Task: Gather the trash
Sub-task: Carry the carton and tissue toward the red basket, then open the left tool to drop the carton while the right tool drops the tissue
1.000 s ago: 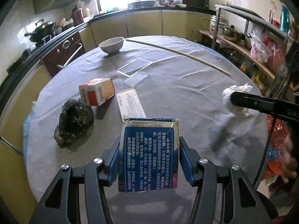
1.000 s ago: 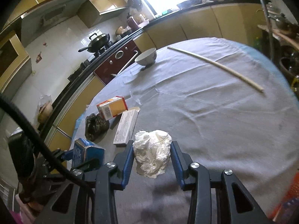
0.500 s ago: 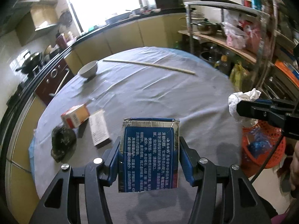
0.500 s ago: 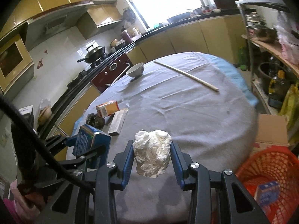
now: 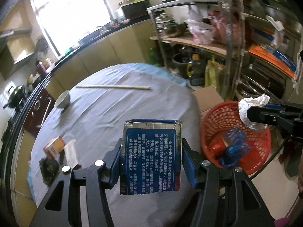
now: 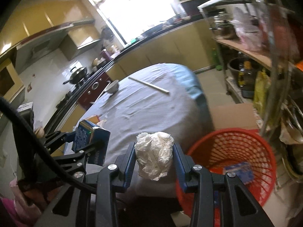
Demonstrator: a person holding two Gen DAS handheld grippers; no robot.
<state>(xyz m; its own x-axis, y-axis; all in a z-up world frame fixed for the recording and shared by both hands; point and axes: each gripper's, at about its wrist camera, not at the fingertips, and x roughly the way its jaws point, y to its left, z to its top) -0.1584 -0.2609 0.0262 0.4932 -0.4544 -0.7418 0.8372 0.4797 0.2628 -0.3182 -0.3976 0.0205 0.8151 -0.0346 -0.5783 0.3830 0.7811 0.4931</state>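
- Your left gripper (image 5: 151, 162): clamped on the blue box (image 5: 151, 157), held upright above the table (image 5: 117, 111) edge, left of the basket (image 5: 214, 121).
- Your right gripper (image 6: 153, 158): clamped on the tissue wad (image 6: 154, 154), level with the basket (image 6: 236, 140) rim, just left of it in the right wrist view.
- Basket: red, on the floor beside the table; holds a blue wrapper (image 5: 234, 147) and a small carton.
- Still on the table, far from the basket: orange box (image 5: 55, 146), flat pack (image 5: 71, 154), black bag (image 5: 48, 171).
- Also there: bowl (image 5: 62, 99), stick (image 5: 113, 87).
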